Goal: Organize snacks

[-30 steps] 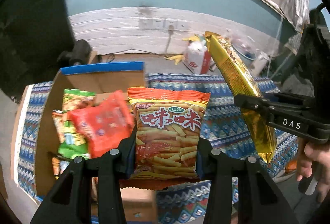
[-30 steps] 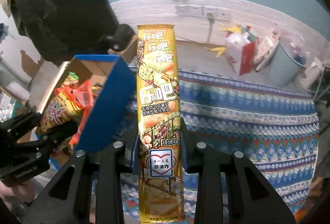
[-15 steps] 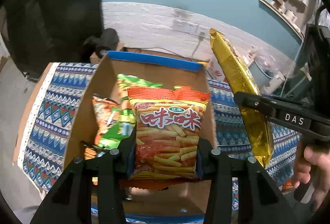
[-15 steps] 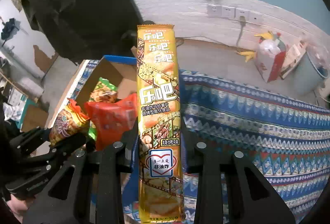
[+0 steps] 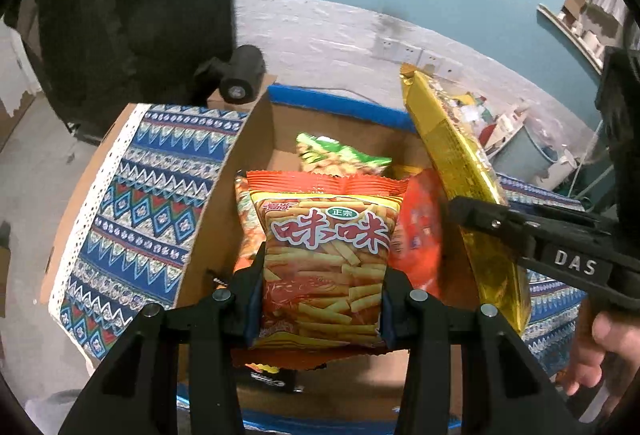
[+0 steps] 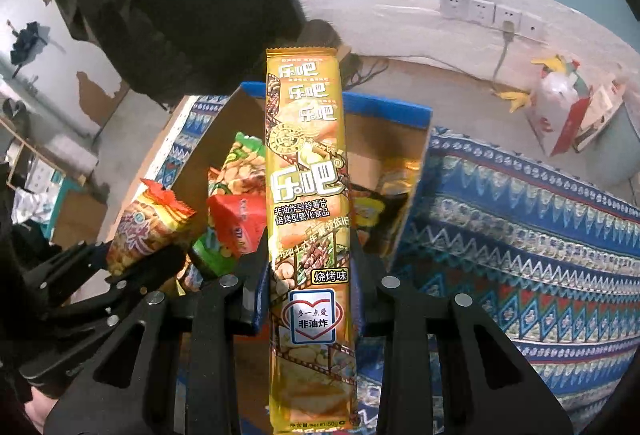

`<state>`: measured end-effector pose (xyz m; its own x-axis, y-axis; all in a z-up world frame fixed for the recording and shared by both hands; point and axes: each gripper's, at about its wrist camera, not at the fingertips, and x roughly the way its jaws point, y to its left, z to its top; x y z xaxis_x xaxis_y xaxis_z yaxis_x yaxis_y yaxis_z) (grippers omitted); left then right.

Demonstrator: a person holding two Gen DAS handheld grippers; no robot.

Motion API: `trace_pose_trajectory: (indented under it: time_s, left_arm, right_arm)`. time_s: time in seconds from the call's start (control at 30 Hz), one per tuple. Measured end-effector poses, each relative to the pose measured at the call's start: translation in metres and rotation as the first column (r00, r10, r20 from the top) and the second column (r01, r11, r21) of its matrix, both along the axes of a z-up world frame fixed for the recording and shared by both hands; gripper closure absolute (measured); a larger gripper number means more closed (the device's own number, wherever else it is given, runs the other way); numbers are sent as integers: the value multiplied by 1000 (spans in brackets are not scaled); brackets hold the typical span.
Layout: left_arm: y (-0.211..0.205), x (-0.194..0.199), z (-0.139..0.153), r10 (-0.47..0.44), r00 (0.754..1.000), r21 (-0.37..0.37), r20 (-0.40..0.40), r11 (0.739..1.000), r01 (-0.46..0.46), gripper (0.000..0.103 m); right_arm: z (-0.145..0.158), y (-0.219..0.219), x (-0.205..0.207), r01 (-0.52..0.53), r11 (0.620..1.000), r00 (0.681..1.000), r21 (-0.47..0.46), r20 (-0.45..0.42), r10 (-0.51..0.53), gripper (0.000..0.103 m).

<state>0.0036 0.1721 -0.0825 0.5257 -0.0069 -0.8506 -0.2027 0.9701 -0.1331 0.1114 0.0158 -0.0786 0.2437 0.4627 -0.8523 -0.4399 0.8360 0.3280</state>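
A: What has the left gripper (image 5: 322,283) got?

B: Its jaws are clamped on the two side edges of an orange bag of snack sticks (image 5: 326,259), held upright over the open cardboard box (image 5: 224,219).

A: And the right gripper (image 6: 310,291)?

B: It pinches a long gold packet of crisps (image 6: 308,195) low down, jaws narrow, so the packet stands up tall. In the left wrist view that gold packet leans at the right side of the box, and a person's hand (image 5: 592,351) grips the handle at the far right.

A: What lies in the box?

B: A green bag (image 5: 340,155) toward the far wall and a red bag (image 5: 420,231) just right of the orange one. A yellow and black packet (image 6: 370,211) sits deeper on the right.

A: Around it?

B: The box has a blue rim and sits on a blue patterned cloth (image 6: 520,219). Beyond it is the floor, with a white and red bag (image 6: 560,111) near the wall sockets (image 6: 484,13).
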Motion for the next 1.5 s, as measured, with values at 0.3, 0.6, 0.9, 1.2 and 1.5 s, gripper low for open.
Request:
trace_pose_trajectory:
  time_s: [0.3,0.6,0.9,1.2,1.5]
  left_arm:
    - [6,-1,3,38,999,41,-16,998,-37,37]
    - [-4,-10,25,19,1000,75,9,997,-19,25]
    - [-17,-26,57,7,998,101,64,995,-14,16]
    - [-39,-36,79,-32,993,118,113,993,18,8]
    - [-59,-42,90,-62,988,147,139,988,42,2]
  right_arm:
    - [-5,12,-5,-9,1000,999,27,-31,10,66]
    - [13,10,-15,-37,998,999,56,-19,38,52]
    - [46,-14,-32,-18,999,991,-46,130,24,30]
    - [77,-49,-48,21,998,971,-59,238,-6,25]
    - [101,-76,-63,31,998,951,-56,310,-12,24]
